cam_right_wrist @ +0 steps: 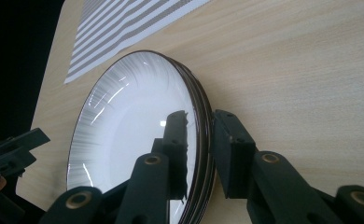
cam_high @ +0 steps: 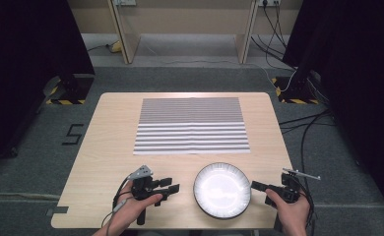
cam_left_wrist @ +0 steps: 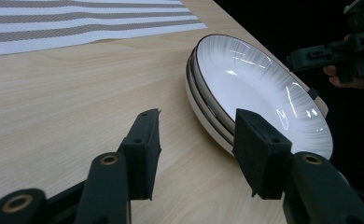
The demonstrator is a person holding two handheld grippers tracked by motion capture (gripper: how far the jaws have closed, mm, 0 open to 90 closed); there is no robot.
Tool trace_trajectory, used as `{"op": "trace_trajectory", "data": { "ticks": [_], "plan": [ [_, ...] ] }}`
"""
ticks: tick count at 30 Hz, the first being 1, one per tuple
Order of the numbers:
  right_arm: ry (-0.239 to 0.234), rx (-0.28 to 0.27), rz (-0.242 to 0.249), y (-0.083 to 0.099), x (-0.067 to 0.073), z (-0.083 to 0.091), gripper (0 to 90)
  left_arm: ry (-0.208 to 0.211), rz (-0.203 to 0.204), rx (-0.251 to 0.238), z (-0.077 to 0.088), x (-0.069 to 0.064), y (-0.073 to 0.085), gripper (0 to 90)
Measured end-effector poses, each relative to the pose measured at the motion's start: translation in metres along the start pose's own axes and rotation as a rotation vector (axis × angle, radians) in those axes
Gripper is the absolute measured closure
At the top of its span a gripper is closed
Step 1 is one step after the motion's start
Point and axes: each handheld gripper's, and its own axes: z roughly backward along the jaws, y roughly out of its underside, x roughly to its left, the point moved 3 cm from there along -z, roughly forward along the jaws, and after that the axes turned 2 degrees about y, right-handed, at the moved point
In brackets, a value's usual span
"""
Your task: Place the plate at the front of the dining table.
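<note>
A stack of white plates with dark rims (cam_high: 222, 189) sits near the table's front edge; it also lies at the right of the left gripper view (cam_left_wrist: 259, 79). My right gripper (cam_high: 254, 186) meets the stack's right rim. Its jaws (cam_right_wrist: 199, 114) straddle that rim, one pad hovering over the top plate's face (cam_right_wrist: 129, 126), the other outside the rim by the table. I see no firm press. My left gripper (cam_high: 174, 185) is left of the stack and apart from it, and its jaws (cam_left_wrist: 196, 116) stand open over bare wood.
A grey-and-white striped placemat (cam_high: 191, 125) lies flat across the middle and far part of the light wooden table (cam_high: 106, 147). Grey carpet, cables and dark stands surround the table. The stack sits close to the front right edge.
</note>
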Motion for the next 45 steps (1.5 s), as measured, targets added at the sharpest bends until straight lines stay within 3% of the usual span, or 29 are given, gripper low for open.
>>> {"op": "trace_trajectory", "data": {
  "ticks": [9, 25, 27, 36, 37, 38, 41, 45],
  "plan": [
    [0.016, 0.042, 0.036, -0.002, 0.004, -0.007, 84.4, 0.040, 0.019, 0.042, -0.027, -0.011, -0.001, 57.5],
    [0.065, 0.098, 0.081, -0.003, 0.007, -0.014, 88.0, 0.031, 0.009, 0.071, -0.045, -0.016, -0.004, 61.6],
    [0.054, 0.110, 0.078, -0.004, 0.006, -0.014, 88.0, 0.032, 0.006, 0.072, -0.046, -0.017, -0.005, 62.2],
    [-0.038, 0.142, -0.021, -0.002, -0.002, -0.014, 88.0, 0.032, 0.002, 0.073, -0.047, -0.019, -0.009, 63.1],
    [-0.090, 0.164, -0.062, 0.000, -0.004, -0.018, 88.0, 0.029, 0.000, 0.076, -0.048, -0.019, -0.010, 63.0],
    [-0.109, 0.174, -0.085, 0.001, -0.004, -0.020, 87.9, 0.025, 0.009, 0.071, -0.048, -0.018, -0.011, 61.9],
    [-0.135, 0.171, -0.092, 0.002, -0.005, -0.024, 87.4, 0.019, 0.007, 0.068, -0.045, -0.017, -0.013, 65.3],
    [-0.102, 0.165, -0.055, 0.004, -0.002, -0.026, 83.5, 0.022, -0.003, 0.077, -0.044, -0.016, -0.012, 66.4]
  ]
}}
